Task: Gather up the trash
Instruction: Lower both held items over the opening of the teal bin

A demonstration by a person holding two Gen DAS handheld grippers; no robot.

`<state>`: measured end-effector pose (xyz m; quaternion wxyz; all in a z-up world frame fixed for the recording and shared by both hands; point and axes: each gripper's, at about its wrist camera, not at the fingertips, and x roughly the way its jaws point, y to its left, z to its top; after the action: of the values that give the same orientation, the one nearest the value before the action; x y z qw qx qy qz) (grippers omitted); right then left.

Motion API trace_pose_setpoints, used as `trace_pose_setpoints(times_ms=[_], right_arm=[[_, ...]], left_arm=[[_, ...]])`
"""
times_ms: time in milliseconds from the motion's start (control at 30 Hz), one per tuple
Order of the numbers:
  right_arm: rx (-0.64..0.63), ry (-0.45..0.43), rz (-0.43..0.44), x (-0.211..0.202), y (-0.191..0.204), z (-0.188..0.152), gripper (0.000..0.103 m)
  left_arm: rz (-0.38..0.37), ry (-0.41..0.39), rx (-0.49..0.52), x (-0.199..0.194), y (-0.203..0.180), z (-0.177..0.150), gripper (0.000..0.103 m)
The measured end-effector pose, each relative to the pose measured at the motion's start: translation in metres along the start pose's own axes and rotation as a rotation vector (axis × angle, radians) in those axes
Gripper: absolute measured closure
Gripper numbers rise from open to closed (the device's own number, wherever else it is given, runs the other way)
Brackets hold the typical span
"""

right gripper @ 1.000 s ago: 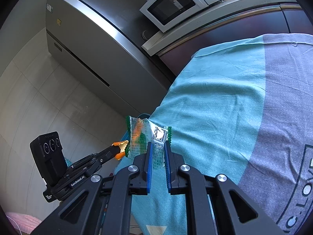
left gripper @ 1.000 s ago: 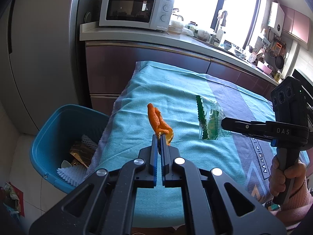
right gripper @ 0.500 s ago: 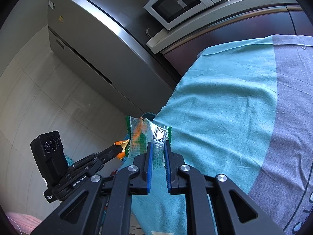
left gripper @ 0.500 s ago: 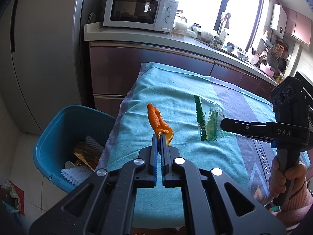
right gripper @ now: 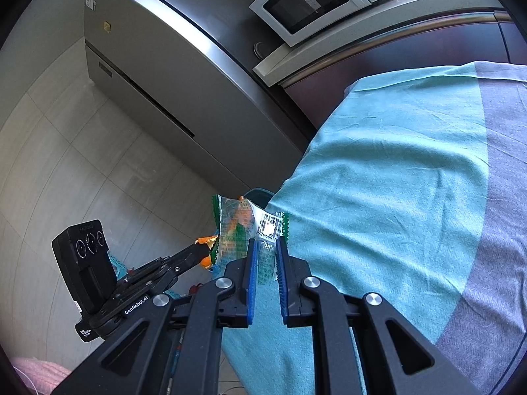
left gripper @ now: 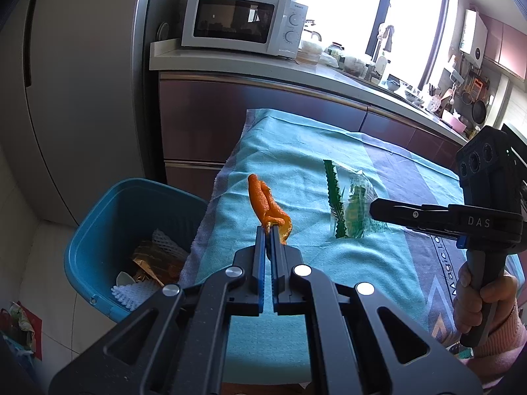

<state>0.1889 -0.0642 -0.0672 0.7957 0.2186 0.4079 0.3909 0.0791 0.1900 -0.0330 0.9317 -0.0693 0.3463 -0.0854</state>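
Note:
My left gripper (left gripper: 267,230) is shut on an orange peel (left gripper: 265,202) and holds it above the left end of the teal-covered table (left gripper: 296,151). My right gripper (right gripper: 266,247) is shut on a clear plastic wrapper with green edges (right gripper: 245,230); in the left wrist view the wrapper (left gripper: 349,210) hangs from the right gripper's tips (left gripper: 374,205) above the cloth. The blue trash bin (left gripper: 108,217) stands on the floor left of the table, below and left of the peel. It holds foam netting and other trash.
A grey fridge (left gripper: 82,82) stands behind the bin. A counter (left gripper: 263,65) with a white microwave (left gripper: 240,21) runs along the far side of the table. A grey part of the cloth (right gripper: 494,230) lies to the right. Tiled floor (right gripper: 66,164) surrounds the bin.
Both grippers have shifted left toward the bin side with their trash still held. The bin and fridge sit further right in the left wrist view.

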Motion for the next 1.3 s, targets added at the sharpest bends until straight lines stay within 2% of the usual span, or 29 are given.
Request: trace_pose_setpoints(times_ms=[1300], right_arm=[[-0.033, 0.035, 0.021, 0.030, 0.021, 0.005, 0.092]], left_arm=[[0.067, -0.027, -0.046, -0.009, 0.037, 0.008, 0.100]])
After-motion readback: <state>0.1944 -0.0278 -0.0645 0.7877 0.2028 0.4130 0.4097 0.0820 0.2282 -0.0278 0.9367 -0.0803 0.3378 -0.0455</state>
